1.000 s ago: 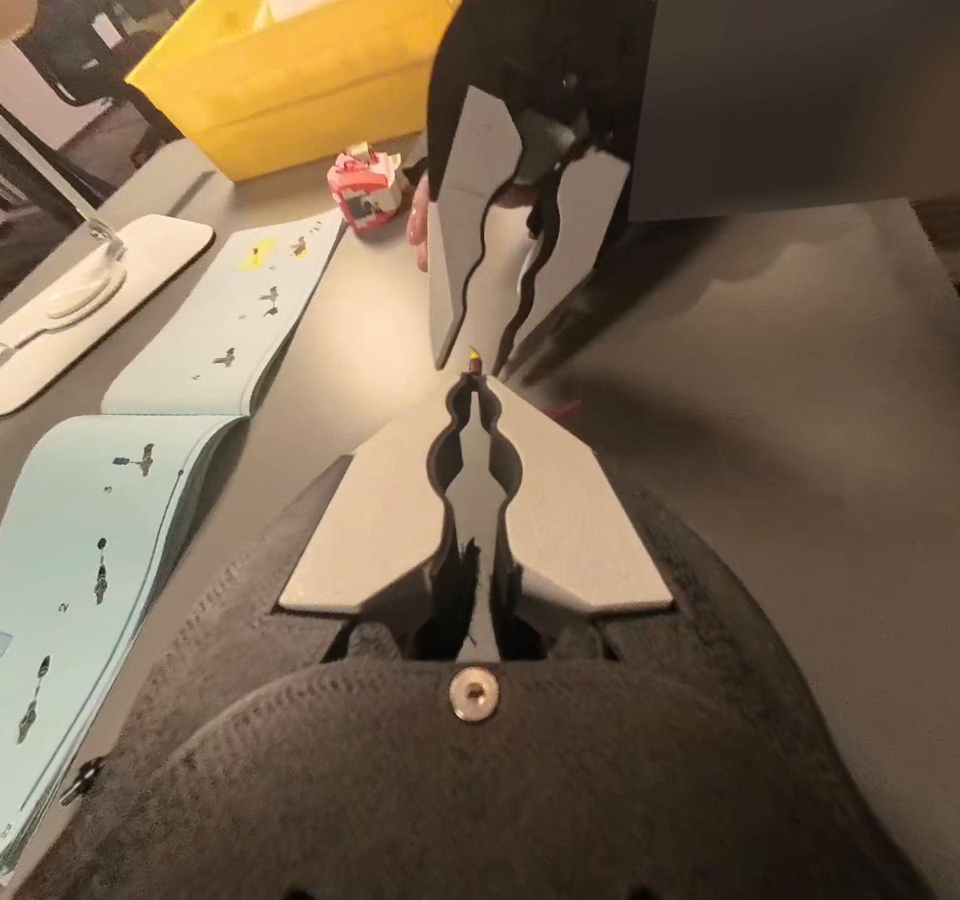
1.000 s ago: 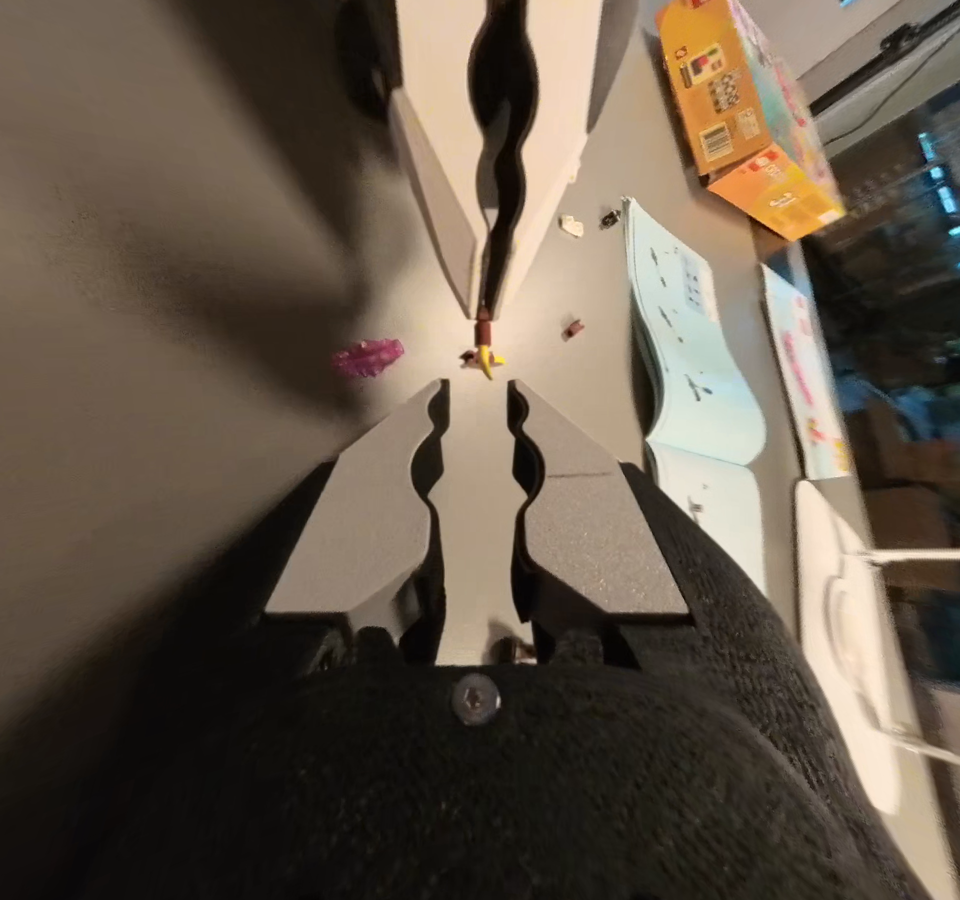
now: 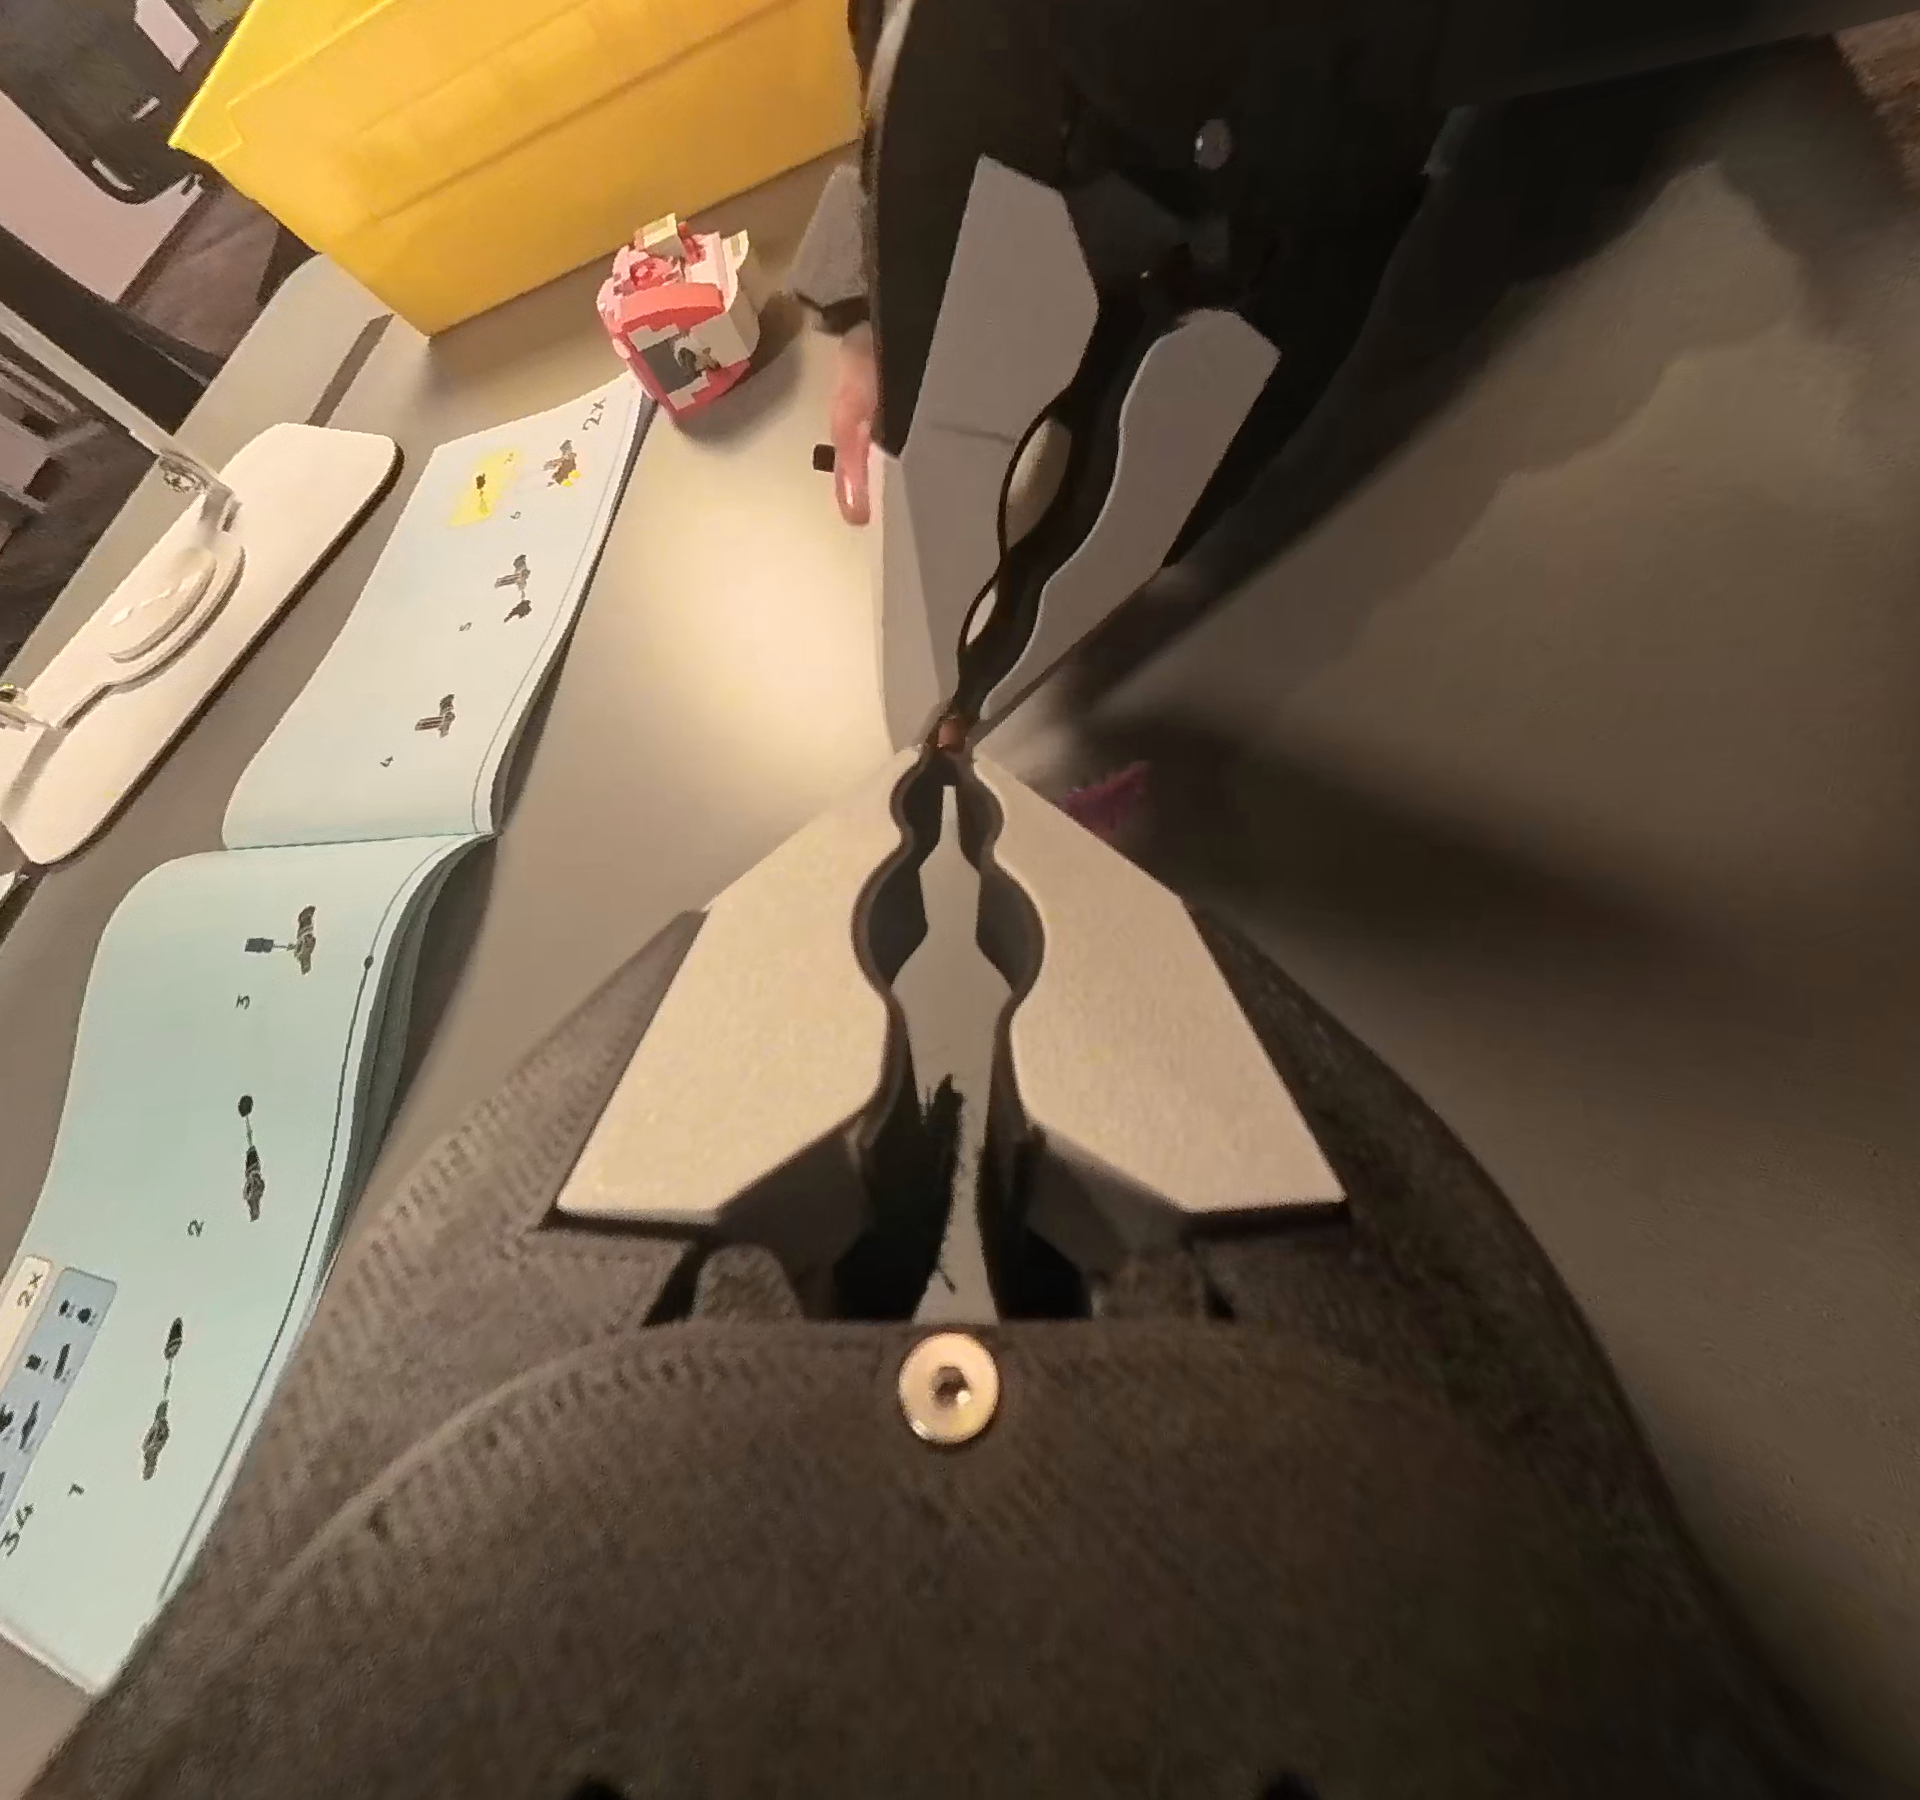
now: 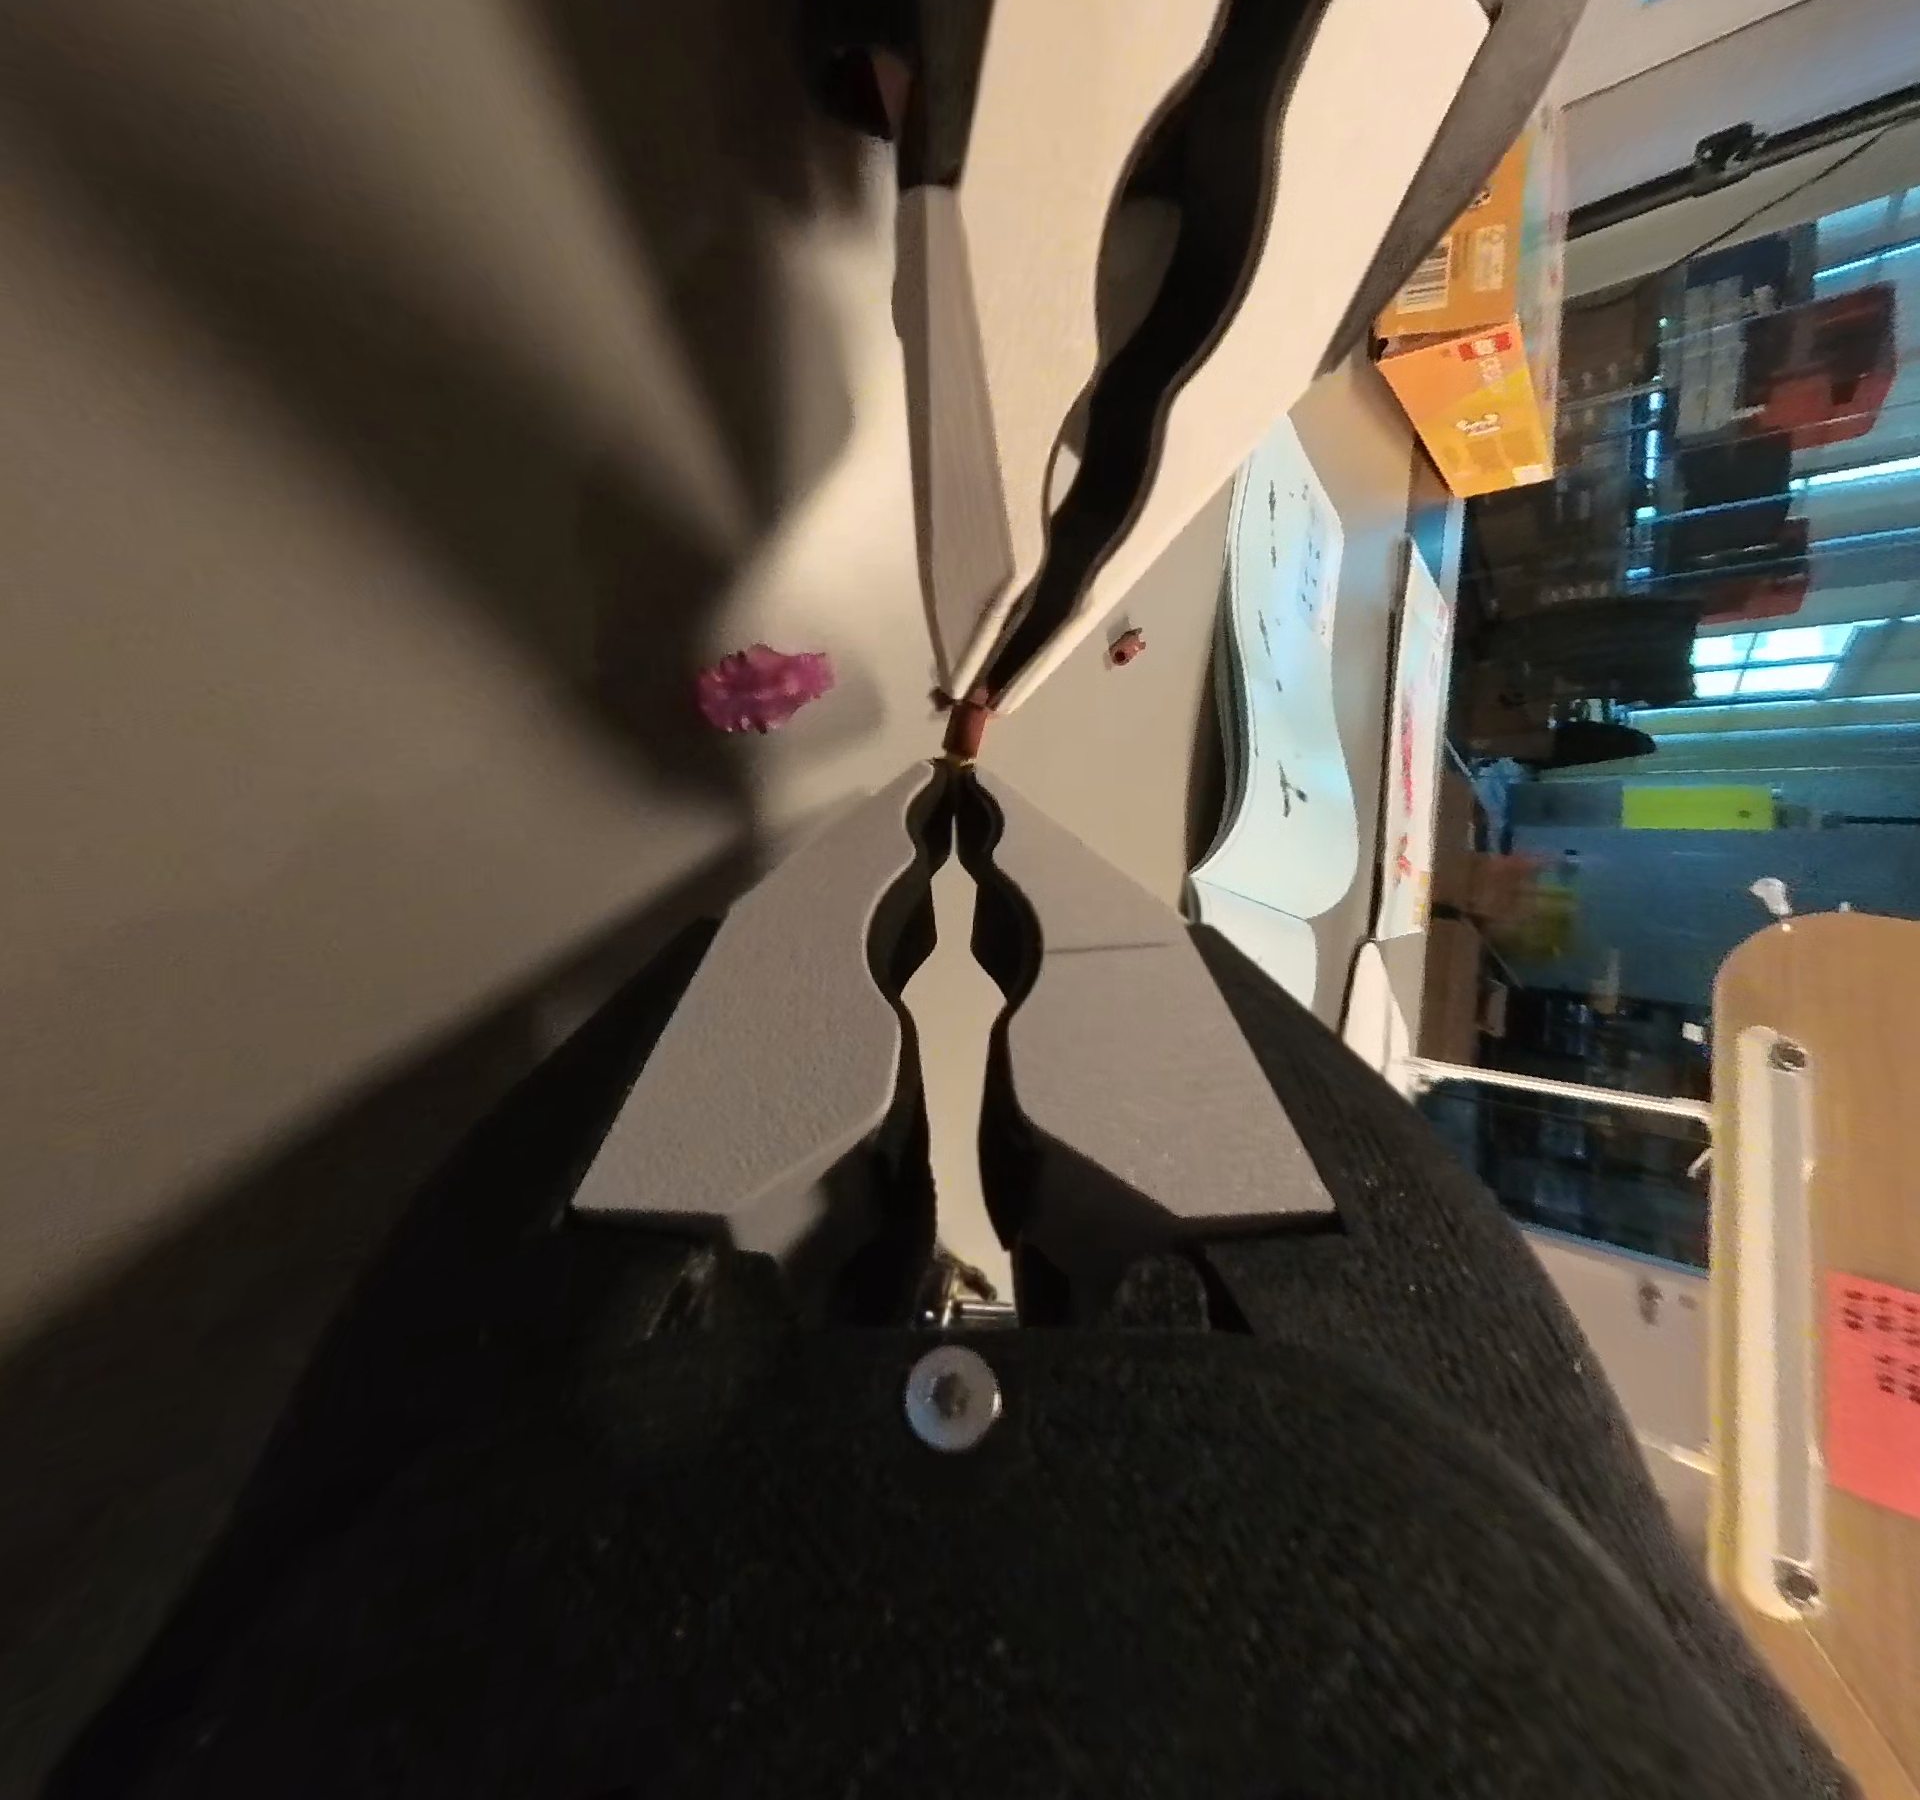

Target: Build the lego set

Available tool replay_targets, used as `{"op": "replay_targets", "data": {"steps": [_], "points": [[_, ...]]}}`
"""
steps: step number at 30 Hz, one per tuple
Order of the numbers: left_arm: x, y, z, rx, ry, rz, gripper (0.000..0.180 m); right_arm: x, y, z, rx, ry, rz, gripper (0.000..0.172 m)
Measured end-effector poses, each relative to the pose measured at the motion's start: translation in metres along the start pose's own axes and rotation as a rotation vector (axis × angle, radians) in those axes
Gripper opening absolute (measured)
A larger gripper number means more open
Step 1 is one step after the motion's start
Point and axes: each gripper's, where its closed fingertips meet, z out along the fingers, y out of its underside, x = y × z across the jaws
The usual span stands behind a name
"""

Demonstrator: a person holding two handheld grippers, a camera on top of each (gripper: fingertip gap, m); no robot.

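Both your tools meet tip to tip above the counter (image 3: 727, 607): left tool (image 3: 943, 758) clamps the brown peg (image 4: 966, 727); right tool (image 4: 954, 776) pinches its yellow end; purple piece (image 4: 764, 688) lies nearby.

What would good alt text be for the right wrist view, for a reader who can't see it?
Two grey two-finger grippers meet tip to tip over a grey table, the right gripper and left gripper both shut, with a small brown cylindrical toy piece between them. A spiky purple plastic piece lies left, an open pale-blue booklet right.
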Motion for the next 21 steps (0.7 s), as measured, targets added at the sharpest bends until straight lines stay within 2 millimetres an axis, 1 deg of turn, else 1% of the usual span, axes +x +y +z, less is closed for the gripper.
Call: {"op": "replay_targets", "data": {"steps": [6,9,11,12,13,17,19,20,21], "points": [[-0.001,0.002,0.0,-0.006,-0.009,0.005,0.001,0.0,0.0,0.002,0.006,0.02,-0.002,0.0],[-0.009,-0.004,-0.003,0.04,-0.044,-0.05,0.001,0.012,-0.001,0.0,0.068,0.066,0.059,0.002],[-0.016,-0.008,-0.006,0.068,-0.073,-0.092,0.002,0.019,-0.001,-0.006,0.099,0.096,0.083,0.026],[-0.018,-0.01,-0.007,0.084,-0.073,-0.127,0.002,0.023,-0.002,-0.009,0.122,0.127,0.07,0.032],[-0.019,-0.012,-0.008,0.104,-0.063,-0.17,0.002,0.025,-0.005,-0.013,0.144,0.16,0.037,0.033],[-0.018,-0.023,-0.012,0.192,0.026,-0.333,0.002,0.029,-0.013,-0.019,0.172,0.276,-0.122,0.024],[-0.016,-0.026,-0.013,0.218,0.066,-0.376,0.001,0.031,-0.016,-0.022,0.182,0.314,-0.16,0.02],[-0.015,-0.027,-0.013,0.226,0.08,-0.39,0.002,0.033,-0.019,-0.025,0.196,0.333,-0.174,0.014],[-0.015,-0.028,-0.013,0.232,0.088,-0.403,0.002,0.034,-0.021,-0.028,0.206,0.354,-0.189,0.004]]}}
